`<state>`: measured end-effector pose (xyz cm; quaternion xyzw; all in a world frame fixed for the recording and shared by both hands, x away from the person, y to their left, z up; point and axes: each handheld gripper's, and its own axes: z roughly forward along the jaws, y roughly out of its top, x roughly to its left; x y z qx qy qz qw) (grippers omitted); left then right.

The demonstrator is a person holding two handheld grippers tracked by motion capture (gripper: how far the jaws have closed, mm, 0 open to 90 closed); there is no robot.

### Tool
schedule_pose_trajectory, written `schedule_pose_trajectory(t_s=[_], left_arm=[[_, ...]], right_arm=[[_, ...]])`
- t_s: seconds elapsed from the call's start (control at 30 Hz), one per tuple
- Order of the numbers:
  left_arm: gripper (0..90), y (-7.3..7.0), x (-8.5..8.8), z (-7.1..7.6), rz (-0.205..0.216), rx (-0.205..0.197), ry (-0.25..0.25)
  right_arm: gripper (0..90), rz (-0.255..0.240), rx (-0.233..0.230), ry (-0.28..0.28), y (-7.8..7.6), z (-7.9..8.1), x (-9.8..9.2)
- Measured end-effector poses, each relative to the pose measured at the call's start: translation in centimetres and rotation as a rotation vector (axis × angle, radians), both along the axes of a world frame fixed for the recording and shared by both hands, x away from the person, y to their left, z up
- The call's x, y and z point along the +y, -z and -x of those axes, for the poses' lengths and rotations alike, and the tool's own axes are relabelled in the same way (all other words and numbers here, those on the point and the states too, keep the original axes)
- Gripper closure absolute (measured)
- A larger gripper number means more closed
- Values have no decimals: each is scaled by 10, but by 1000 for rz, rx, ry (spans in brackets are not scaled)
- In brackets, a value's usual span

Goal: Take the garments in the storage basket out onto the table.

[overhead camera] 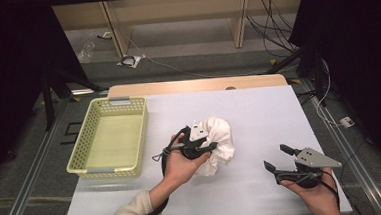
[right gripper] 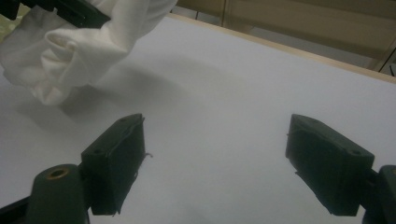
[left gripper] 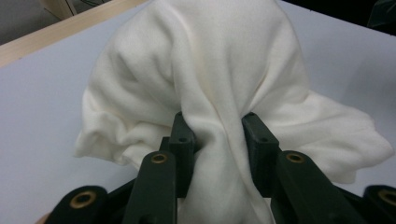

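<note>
Nearest the person, the right gripper point(overhead camera: 277, 160) hovers low over the bare white tabletop point(overhead camera: 259, 113), well apart from the white cloth point(overhead camera: 219, 138) and to its right in the high view; its jaws stand wide and released, with nothing between them, and the right gripper view point(right gripper: 212, 154) shows only plain tabletop in the gap. The person's right hand point(overhead camera: 316, 192) holds it from below at the near edge of the tabletop. Farther in, the left hand point(overhead camera: 182, 165), with a pale sleeve point(overhead camera: 134, 211) behind it, carries the left gripper point(overhead camera: 206, 147), which is clenched on the cloth: in the left gripper view point(left gripper: 215, 135) a thick fold of the cloth point(left gripper: 205, 70) is pinched between the two black pads, bunching up above them and spilling out to both sides. The cloth sits crumpled in a rounded heap near the middle of the tabletop, its lower folds touching the surface. To the left of the cloth, near but not touching it, a pale yellow perforated basket point(overhead camera: 83, 149) rests on the tabletop's left side. Beyond the cloth, the far wooden edge point(overhead camera: 197, 85) of the tabletop runs across.
</note>
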<state>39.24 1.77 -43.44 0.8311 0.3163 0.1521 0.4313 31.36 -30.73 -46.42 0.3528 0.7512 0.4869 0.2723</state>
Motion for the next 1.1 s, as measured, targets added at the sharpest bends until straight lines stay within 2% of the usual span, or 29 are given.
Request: schedule_pose_trajectory(t_s=[0.1, 0.2, 0.5, 0.57, 0.6, 0.7, 0.8, 0.9, 0.97, 1.1], left_arm=[[690, 6, -2, -2, -16, 13, -5], [687, 11, -5, -3, -9, 26, -18], [641, 30, -16, -14, -52, 49, -53], [584, 32, -17, -16, -59, 53, -59], [528, 33, -18, -17, -54, 53, -59], [299, 30, -18, -18, -46, 49, -65], [146, 22, -9, -15, -23, 14, -76], [152, 12, 8, -11, 18, 4, -93], [158, 8, 21, -6, 31, -6, -93], [188, 6, 47, 6, 30, -12, -93]], right_arm=[[206, -1, 0, 0, 0, 0, 0], [206, 1, 1, -1, 0, 0, 0], [205, 6, 4, -1, 0, 0, 0], [205, 5, 5, -3, 0, 0, 0], [204, 7, 8, -2, 0, 0, 0], [204, 7, 11, -3, 0, 1, 0], [204, 8, 10, -2, 0, 1, 1], [204, 7, 9, -3, 0, 0, 1], [204, 9, 10, -4, 0, 0, 2], [204, 9, 16, 0, 0, -1, 4]])
